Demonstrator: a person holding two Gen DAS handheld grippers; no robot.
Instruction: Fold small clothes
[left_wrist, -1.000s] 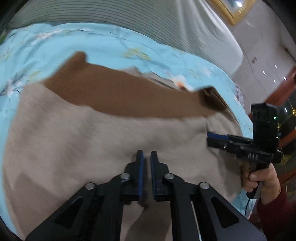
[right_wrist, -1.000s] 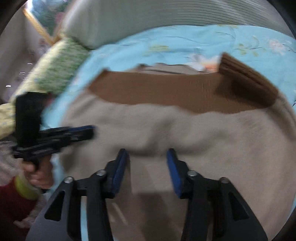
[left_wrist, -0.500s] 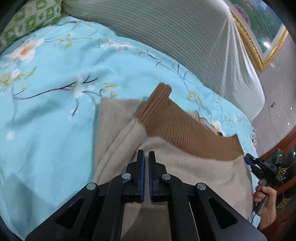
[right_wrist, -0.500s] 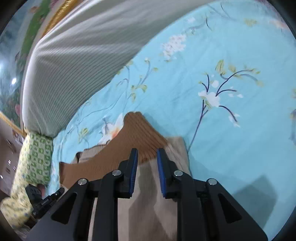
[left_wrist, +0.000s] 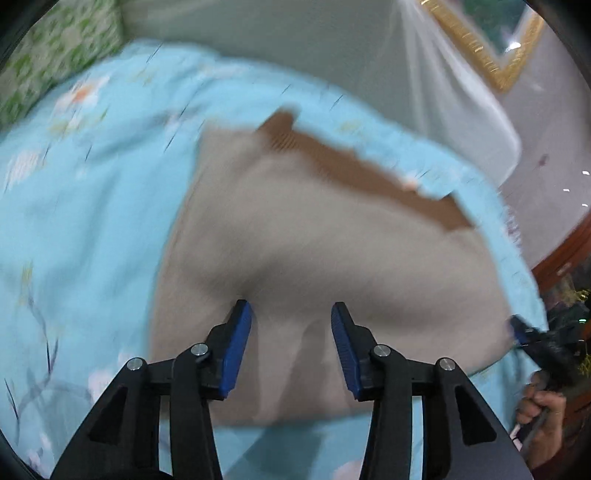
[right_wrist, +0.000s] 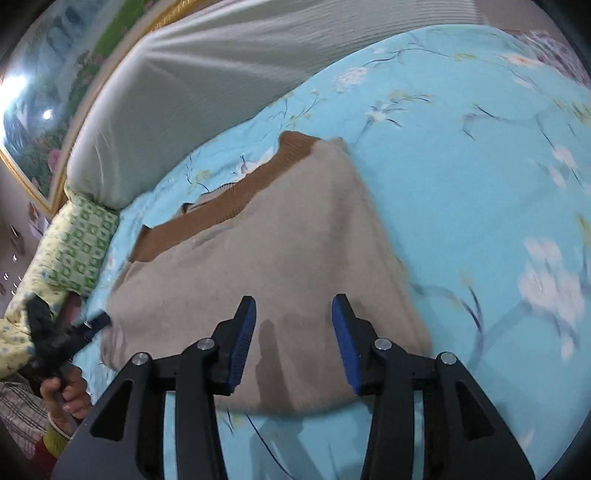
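Observation:
A beige knitted garment (left_wrist: 303, 236) with a brown ribbed band (left_wrist: 354, 166) along its far edge lies folded on the light blue floral bedspread (left_wrist: 81, 221). It also shows in the right wrist view (right_wrist: 280, 258), brown band (right_wrist: 236, 199) at the far side. My left gripper (left_wrist: 291, 328) is open and empty, hovering over the garment's near part. My right gripper (right_wrist: 293, 325) is open and empty over the garment's near edge. Each gripper shows in the other's view: the right gripper (left_wrist: 532, 339) at the garment's right edge, the left gripper (right_wrist: 74, 332) at its left edge.
A grey striped headboard cushion (right_wrist: 221, 74) runs along the far side of the bed. A green patterned pillow (right_wrist: 81, 247) lies at the left. A gold-framed picture (left_wrist: 480, 48) hangs on the wall. Dark wooden furniture (left_wrist: 565, 254) stands right of the bed.
Both grippers have opened and let go of the garment, which now lies folded flat. Both have pulled back toward its near edge.

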